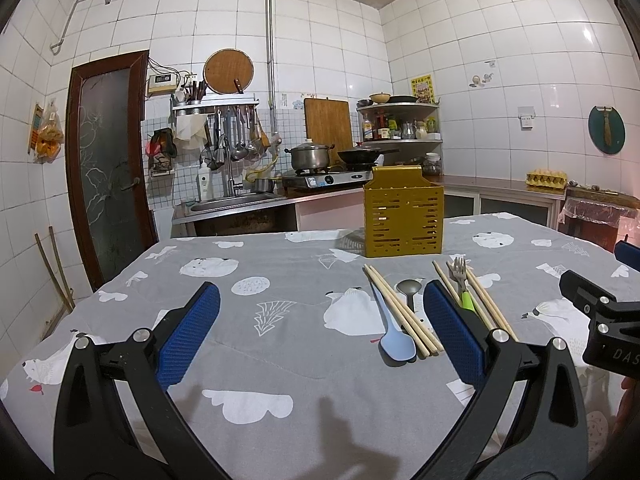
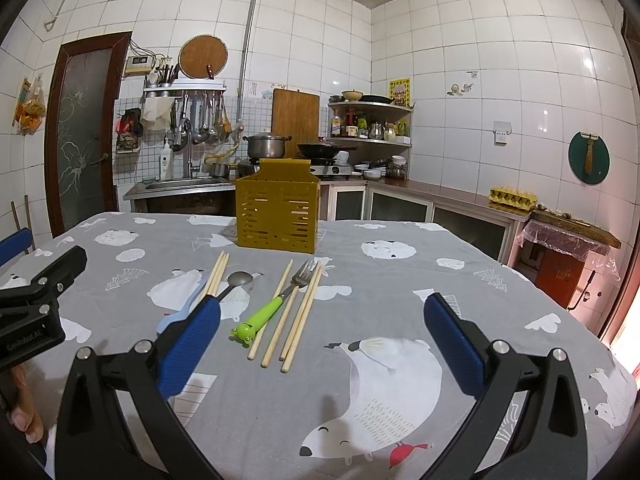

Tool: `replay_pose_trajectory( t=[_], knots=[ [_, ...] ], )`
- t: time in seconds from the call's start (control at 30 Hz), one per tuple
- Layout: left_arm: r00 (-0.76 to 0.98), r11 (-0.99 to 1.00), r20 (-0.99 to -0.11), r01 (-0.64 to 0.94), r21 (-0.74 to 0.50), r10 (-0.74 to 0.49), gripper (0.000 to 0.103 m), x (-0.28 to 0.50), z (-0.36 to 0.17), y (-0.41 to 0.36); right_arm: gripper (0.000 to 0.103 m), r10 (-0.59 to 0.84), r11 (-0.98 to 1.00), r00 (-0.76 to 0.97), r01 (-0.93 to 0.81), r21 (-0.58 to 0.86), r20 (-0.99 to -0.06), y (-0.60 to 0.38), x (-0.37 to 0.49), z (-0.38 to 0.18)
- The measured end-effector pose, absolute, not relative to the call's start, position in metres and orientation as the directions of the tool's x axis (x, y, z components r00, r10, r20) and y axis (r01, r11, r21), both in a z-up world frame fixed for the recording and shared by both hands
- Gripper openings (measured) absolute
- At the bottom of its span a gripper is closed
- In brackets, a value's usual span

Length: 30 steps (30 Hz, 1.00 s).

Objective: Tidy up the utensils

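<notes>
Kitchen, bench (image 1: 280,360) w/ grey animal-print cloth: both grippers hovered above the cloth, fingers spread wide, nothing held. Left gripper (image 1: 322,332) pointed at bare cloth; the utensils lay ahead and by its right finger (image 1: 454,330). Right gripper (image 2: 322,336) had the utensils ahead, between its fingers and toward its left finger (image 2: 190,342).

The yellow slotted caddy (image 2: 278,216) stood upright beyond the utensils, well ahead of both sets of fingers, near the bench's far edge.

On the cloth, utensils lay in a loose row, handles toward the cameras. Blue spoon (image 1: 394,338) lay bowl-near, just left of the left gripper's right finger; a chopstick pair (image 1: 402,312) lay beside it, touching or overlapping it. Metal spoon (image 2: 238,280) lay beside that pair, its handle hidden behind the right gripper's left finger in the right wrist view. Fork (image 2: 272,306), green frog-head handle, lay tines-away just right of that finger, among more chopsticks (image 2: 298,318), one on its left and others on its right; in the left wrist view the fork's handle ran behind the left gripper's right finger.

Each gripper showed at the edge of the other's view. A thumb (image 2: 20,408) showed at the lower left of the right wrist view, under the left gripper's body.
</notes>
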<state>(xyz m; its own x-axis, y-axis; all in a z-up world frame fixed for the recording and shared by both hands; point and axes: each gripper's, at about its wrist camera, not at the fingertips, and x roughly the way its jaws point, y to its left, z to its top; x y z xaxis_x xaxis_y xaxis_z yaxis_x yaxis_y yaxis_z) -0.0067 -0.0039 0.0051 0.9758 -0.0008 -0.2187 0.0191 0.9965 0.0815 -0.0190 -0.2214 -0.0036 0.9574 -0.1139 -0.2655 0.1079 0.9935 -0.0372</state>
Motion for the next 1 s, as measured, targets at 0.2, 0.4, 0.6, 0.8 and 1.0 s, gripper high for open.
replay_pose_trajectory(
  t=[0.2, 0.4, 0.6, 0.8, 1.0],
  knots=[
    [0.976, 0.996, -0.218, 0.020, 0.083, -0.001, 0.098, -0.0071, 0.0058, -0.0044, 0.099, -0.114, 0.993, 0.957, 0.108, -0.038, -0.265, -0.2210, -0.0191, -0.0042],
    [0.976, 0.996, -0.217, 0.019, 0.082, -0.001, 0.098, -0.0075, 0.0061, -0.0050, 0.099, -0.115, 0.993, 0.958, 0.108, -0.039, -0.265, -0.2206, -0.0190, -0.0044],
    [0.975, 0.996, -0.220, 0.023, 0.086, -0.004, 0.098, -0.0067, 0.0083, -0.0064, 0.099, -0.114, 0.993, 0.959, 0.108, -0.038, -0.261, -0.2217, -0.0195, -0.0037],
    [0.973, 0.996, -0.229, 0.028, 0.090, -0.006, 0.098, -0.0059, 0.0104, -0.0047, 0.099, -0.113, 0.993, 0.960, 0.106, -0.042, -0.256, -0.2201, -0.0195, -0.0035],
    [0.975, 0.995, -0.223, 0.032, 0.091, -0.011, 0.098, -0.0062, 0.0090, -0.0047, 0.099, -0.117, 0.993, 0.954, 0.106, -0.053, -0.276, -0.2174, -0.0135, -0.0058]
  ],
)
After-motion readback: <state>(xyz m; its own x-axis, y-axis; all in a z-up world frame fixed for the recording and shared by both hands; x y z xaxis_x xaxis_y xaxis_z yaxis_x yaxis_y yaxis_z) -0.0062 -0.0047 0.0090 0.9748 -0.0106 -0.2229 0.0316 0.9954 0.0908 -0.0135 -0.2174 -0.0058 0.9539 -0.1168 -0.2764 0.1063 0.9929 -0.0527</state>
